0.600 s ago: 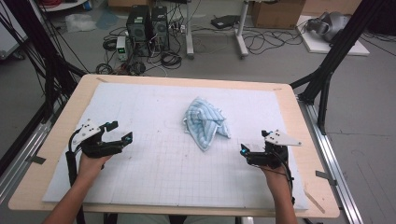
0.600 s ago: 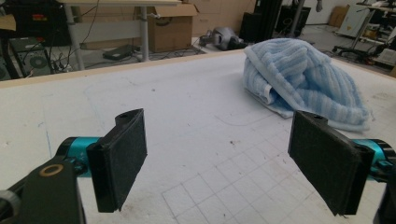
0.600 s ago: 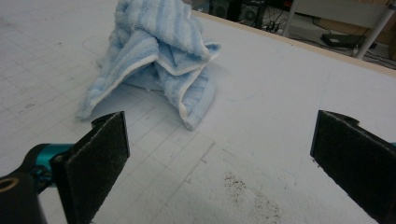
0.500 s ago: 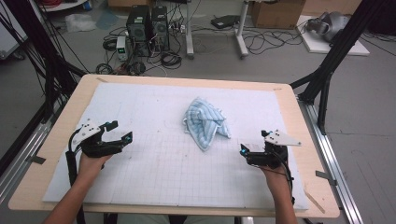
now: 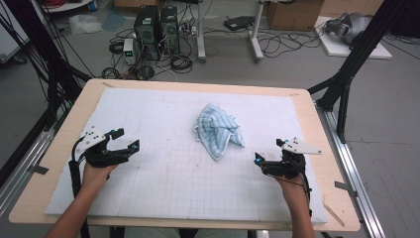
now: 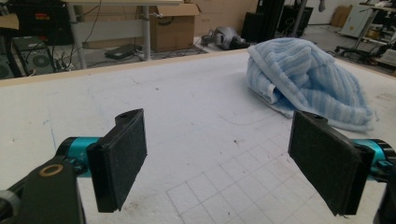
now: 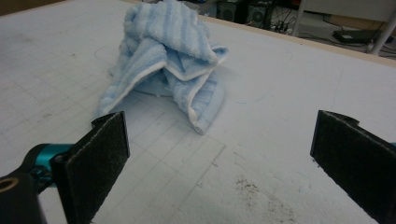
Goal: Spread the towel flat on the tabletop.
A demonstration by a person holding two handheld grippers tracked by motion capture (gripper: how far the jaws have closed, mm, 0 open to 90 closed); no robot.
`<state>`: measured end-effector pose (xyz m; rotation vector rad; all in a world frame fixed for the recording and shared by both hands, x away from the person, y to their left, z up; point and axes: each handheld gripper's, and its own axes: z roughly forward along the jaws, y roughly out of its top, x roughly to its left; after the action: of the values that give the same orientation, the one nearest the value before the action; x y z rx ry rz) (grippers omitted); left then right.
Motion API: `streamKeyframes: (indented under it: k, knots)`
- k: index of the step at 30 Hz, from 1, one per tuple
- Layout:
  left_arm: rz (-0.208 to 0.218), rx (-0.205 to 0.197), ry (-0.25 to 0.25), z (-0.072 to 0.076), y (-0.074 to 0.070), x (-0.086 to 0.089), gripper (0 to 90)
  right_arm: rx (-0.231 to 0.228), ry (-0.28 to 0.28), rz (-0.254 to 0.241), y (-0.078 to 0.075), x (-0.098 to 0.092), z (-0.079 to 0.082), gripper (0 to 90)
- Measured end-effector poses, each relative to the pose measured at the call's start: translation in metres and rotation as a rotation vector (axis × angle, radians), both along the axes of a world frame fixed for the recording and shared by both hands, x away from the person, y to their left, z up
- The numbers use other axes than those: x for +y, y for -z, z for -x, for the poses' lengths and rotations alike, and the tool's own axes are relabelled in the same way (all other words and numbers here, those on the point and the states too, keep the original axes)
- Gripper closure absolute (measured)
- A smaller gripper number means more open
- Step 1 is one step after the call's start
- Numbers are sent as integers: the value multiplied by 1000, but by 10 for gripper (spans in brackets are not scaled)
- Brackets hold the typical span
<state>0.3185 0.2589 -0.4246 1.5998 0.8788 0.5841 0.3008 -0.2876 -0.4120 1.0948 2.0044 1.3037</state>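
Change since the earlier frame: nothing is shifting that I can make out; both my hands are resting in the same spots on either side of the towel, and the towel is lying in the same heap.
Towel: the blue-and-white striped terry towel (image 5: 218,130) is sitting crumpled in a loose mound on the white gridded mat (image 5: 163,183), towards the far half of it, with one folded corner pointing back towards me.
Left gripper: my left gripper (image 5: 125,139) is hovering over the mat well to the left of the towel, jaws standing wide apart and gripping nothing; in the left gripper view the towel is lying ahead and off to one side.
Right gripper: my right gripper (image 5: 258,159) is waiting nearer the towel, just short of its near corner, jaws also spread wide and empty; the right gripper view is looking straight at the towel's white-hemmed folds.
Step in hand: I am judging that I am lining up to reach for the towel, with no contact yet.
Risk: the layers are bunching over each other, so I could be pinching several folds at once or a middle ridge instead of a hem, and the towel would then be lifting as a lump.
Risk: coming in too low could be dragging the towel across the mat rather than catching it.
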Motion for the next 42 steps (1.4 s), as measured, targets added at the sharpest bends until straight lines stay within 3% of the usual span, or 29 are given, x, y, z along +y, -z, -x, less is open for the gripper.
streamKeyframes:
  k: [11,17,19,21,26,28,31,36,42]
  knots:
    - [-22,14,12,3,5,1,198,1,-57,2,-5,21,-11,44]
    - [-27,20,12,4,5,2,198,10,-122,9,-10,42,-22,71]
    - [-23,21,6,4,5,2,198,10,-136,18,-12,48,-28,88]
    - [-20,19,6,4,5,3,199,13,-172,12,-14,54,-35,171]
    - [-15,25,9,3,6,2,199,36,-194,46,-17,71,-56,171]
    - [-16,30,12,3,7,2,200,46,-196,55,-17,74,-60,171]
    - [-17,31,14,2,7,1,201,68,-197,104,-16,87,-78,172]
    - [-15,38,11,2,8,2,204,119,-146,143,-4,96,-99,179]
    - [-18,48,16,1,9,0,206,172,-116,213,5,105,-116,296]
